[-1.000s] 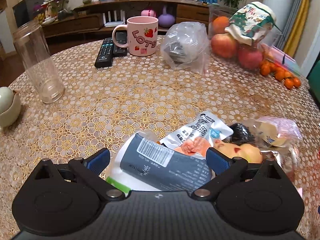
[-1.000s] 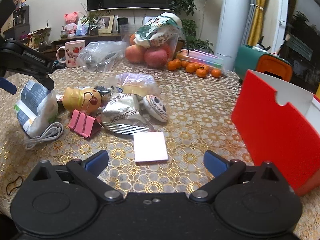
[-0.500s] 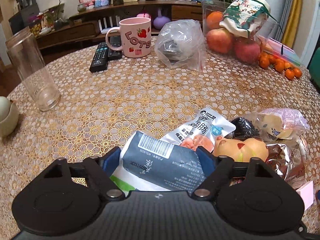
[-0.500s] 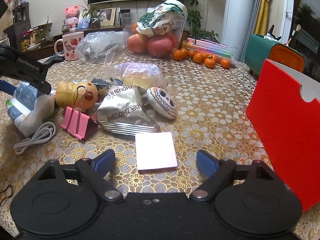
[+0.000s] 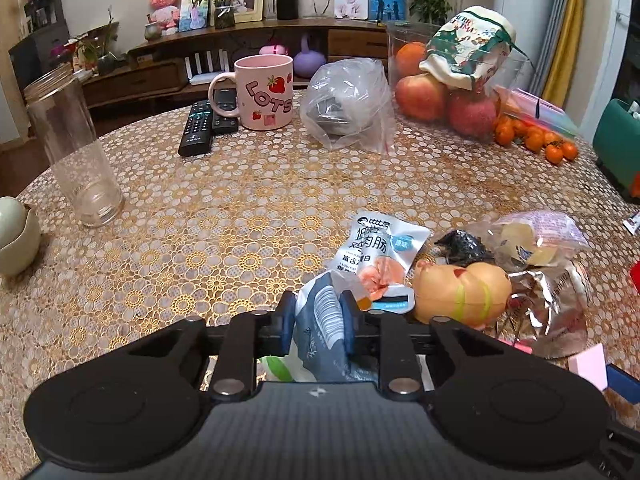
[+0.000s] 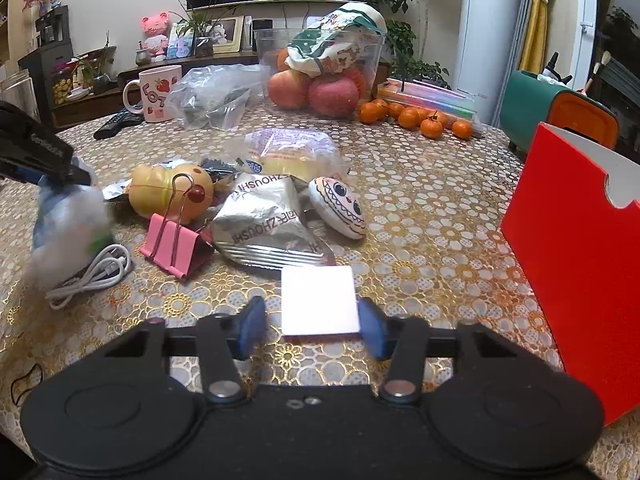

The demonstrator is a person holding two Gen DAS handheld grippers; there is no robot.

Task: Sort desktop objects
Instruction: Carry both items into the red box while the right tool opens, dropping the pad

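pile: snacks, toy (image 5: pixel 460 294), binder clip (image 6: pixel 176 240), cable (image 6: pixel 90 274) and foil pack (image 6: pixel 264 224) all bunched on the tabletop (image 5: pixel 240 200), front middle
grey pouch (image 5: pixel 324 320): pinched and crumpled between the left claw's pads, at the pile's left edge
left claw (image 5: pixel 318 322): closing, pads already pressing on the pouch
pink card (image 6: pixel 318 300): flat on the tabletop, just in front of the pile
right claw (image 6: pixel 310 326): closing around the card; right pad looks to touch its edge, left pad has a gap, so no real grip yet imo
red box (image 6: pixel 576 248): stands to the right, probably one sorting spot
step: grabbing, both hands at once
next: lift the pouch clear without dragging the cable; the flat card needs the pads low against the tabletop or they'll slide off
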